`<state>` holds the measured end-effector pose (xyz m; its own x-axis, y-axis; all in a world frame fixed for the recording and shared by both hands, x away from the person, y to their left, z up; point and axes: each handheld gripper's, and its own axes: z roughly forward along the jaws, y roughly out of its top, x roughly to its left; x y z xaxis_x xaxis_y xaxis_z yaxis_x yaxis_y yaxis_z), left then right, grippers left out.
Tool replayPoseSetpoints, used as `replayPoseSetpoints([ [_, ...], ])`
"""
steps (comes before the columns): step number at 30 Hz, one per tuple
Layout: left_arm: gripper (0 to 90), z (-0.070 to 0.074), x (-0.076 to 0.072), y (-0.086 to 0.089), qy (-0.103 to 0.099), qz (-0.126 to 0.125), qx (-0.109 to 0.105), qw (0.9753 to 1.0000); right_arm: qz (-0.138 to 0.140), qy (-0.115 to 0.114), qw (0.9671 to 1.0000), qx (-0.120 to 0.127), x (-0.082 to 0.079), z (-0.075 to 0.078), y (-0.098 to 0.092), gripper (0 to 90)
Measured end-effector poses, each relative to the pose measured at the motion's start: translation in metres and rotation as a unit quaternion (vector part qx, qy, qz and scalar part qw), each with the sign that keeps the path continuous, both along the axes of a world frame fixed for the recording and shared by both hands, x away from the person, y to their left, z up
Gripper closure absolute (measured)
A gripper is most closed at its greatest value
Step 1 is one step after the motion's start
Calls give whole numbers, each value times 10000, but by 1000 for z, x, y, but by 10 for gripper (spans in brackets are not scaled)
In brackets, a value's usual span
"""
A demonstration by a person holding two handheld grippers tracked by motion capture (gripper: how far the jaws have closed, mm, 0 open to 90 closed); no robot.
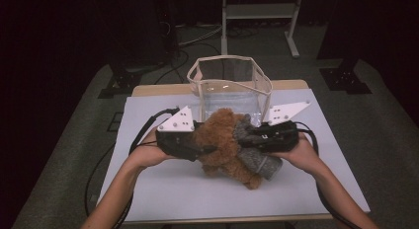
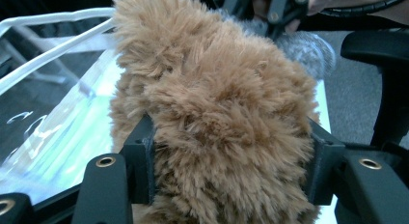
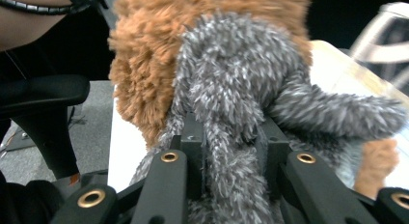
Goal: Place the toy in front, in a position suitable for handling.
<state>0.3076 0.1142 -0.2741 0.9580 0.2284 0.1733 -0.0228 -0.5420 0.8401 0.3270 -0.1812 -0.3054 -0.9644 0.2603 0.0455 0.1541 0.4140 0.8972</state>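
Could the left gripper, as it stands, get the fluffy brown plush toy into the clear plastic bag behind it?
Probably yes. The left gripper is shut on the fluffy brown plush toy, and the clear plastic bag stands open-topped just behind, nothing between.

Worktop (image 1: 163, 189): a pale, flat rectangular sheet laid over a wooden board, whose tan edge shows along the far side.
Clear bag (image 1: 232, 83): stands upright on the far middle of the worktop, open at the top, with see-through walls and cream trim and straps.
Plush toy (image 1: 227, 145): brown fur with a grey knitted part, near the middle of the worktop just in front of the bag; whether it rests on the surface cannot be told.
Near half of worktop: bare pale surface.
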Motion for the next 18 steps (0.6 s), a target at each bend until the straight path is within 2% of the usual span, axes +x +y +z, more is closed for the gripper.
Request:
replayPoseSetpoints([
  [1, 370, -2, 1, -5, 12, -52, -57, 10000, -98, 23, 9999, 53, 0, 4, -15, 700],
  [3, 365, -3, 2, -16, -64, -165, -95, 9998, -129, 1, 9999, 91, -1, 8, -22, 700],
  [4, 357, -2, 3, -23, -85, -223, -122, 9996, -167, -59, 9998, 128, -4, 22, -34, 698],
  [6, 355, 1, 4, -36, -170, -312, -159, 9992, -188, -204, 9996, 108, -7, 39, -42, 698],
  [7, 355, 2, 6, -42, -180, -355, -198, 9990, -188, -204, 9996, 108, -7, 39, -42, 698],
  [8, 351, 3, 7, -50, -194, -408, -210, 9988, -161, -325, 9993, 14, -7, 58, -45, 696],
  [10, 350, 5, 10, -62, -237, -469, -145, 9985, -146, -365, 9992, -28, -7, 63, -45, 696],
  [12, 343, 6, 13, -71, -267, -499, -97, 9984, -94, -477, 9983, -327, -3, 79, -43, 694],
  [13, 343, 6, 15, -76, -268, -532, -104, 9982, -94, -477, 9983, -327, -3, 79, -43, 694],
  [16, 339, 7, 19, -89, -237, -667, -164, 9974, 1, -531, 9972, -524, 5, 95, -39, 692],
  [18, 337, 8, 20, -97, -242, -726, -195, 9969, 29, -540, 9969, -568, 7, 98, -38, 692],
])
